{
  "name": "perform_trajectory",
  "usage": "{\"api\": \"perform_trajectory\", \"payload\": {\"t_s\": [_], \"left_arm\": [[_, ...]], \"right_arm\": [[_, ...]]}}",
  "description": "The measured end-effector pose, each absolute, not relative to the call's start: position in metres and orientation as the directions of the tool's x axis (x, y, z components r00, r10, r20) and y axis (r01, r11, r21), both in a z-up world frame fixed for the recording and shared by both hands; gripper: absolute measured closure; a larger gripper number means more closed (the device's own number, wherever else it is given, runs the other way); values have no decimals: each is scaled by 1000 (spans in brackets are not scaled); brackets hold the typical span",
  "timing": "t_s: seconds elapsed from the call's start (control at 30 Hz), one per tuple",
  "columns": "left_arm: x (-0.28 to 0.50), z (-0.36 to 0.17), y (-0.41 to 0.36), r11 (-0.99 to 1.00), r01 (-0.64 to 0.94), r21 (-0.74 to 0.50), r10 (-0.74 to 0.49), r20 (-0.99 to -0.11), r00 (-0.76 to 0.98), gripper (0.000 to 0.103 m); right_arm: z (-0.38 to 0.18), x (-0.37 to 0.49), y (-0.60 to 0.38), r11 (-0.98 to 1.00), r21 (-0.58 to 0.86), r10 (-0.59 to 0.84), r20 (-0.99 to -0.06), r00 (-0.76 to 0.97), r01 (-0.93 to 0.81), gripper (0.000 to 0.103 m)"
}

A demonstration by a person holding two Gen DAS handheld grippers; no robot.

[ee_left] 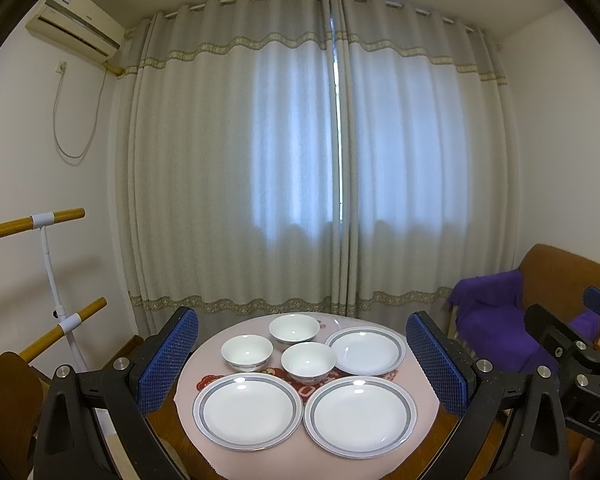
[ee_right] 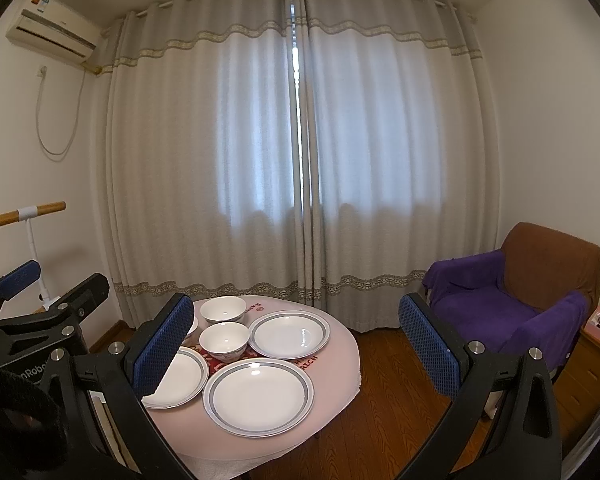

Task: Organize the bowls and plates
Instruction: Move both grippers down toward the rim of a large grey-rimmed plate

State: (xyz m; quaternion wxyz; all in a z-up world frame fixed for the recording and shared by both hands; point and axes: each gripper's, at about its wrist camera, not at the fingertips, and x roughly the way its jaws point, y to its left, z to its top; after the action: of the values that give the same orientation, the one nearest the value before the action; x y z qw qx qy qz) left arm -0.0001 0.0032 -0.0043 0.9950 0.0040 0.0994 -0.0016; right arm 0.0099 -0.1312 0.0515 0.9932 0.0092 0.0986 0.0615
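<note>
A round table (ee_left: 216, 348) with a pink cloth holds three white plates with grey rims: front left (ee_left: 247, 411), front right (ee_left: 360, 415) and back right (ee_left: 366, 350). Three white bowls stand among them: left (ee_left: 247, 352), back (ee_left: 294, 329) and middle (ee_left: 308, 361). My left gripper (ee_left: 302, 360) is open and empty, above and in front of the table. My right gripper (ee_right: 296, 344) is open and empty, to the right of the left one. In the right wrist view the plates (ee_right: 258, 396) (ee_right: 289, 334) and bowls (ee_right: 224, 340) (ee_right: 223, 309) show, the left ones partly hidden by a finger.
A brown armchair (ee_right: 548, 260) with a purple throw (ee_right: 480, 300) stands right of the table. Grey curtains (ee_left: 320, 160) hang behind. A wooden rack (ee_left: 44, 220) and a chair (ee_left: 8, 400) are on the left. A wooden cabinet (ee_right: 592, 364) is at far right.
</note>
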Motion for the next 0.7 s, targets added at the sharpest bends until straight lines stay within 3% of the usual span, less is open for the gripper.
{"api": "perform_trajectory", "payload": {"t_s": [0.27, 0.7], "left_arm": [[23, -14, 11, 1000, -5, 6, 7, -244, 970, 1], [153, -66, 47, 996, -84, -29, 63, -427, 902, 1]], "right_arm": [[43, 30, -127, 990, 31, 141, -215, 966, -137, 0], [-38, 171, -115, 976, 73, 218, -409, 886, -206, 0]]}}
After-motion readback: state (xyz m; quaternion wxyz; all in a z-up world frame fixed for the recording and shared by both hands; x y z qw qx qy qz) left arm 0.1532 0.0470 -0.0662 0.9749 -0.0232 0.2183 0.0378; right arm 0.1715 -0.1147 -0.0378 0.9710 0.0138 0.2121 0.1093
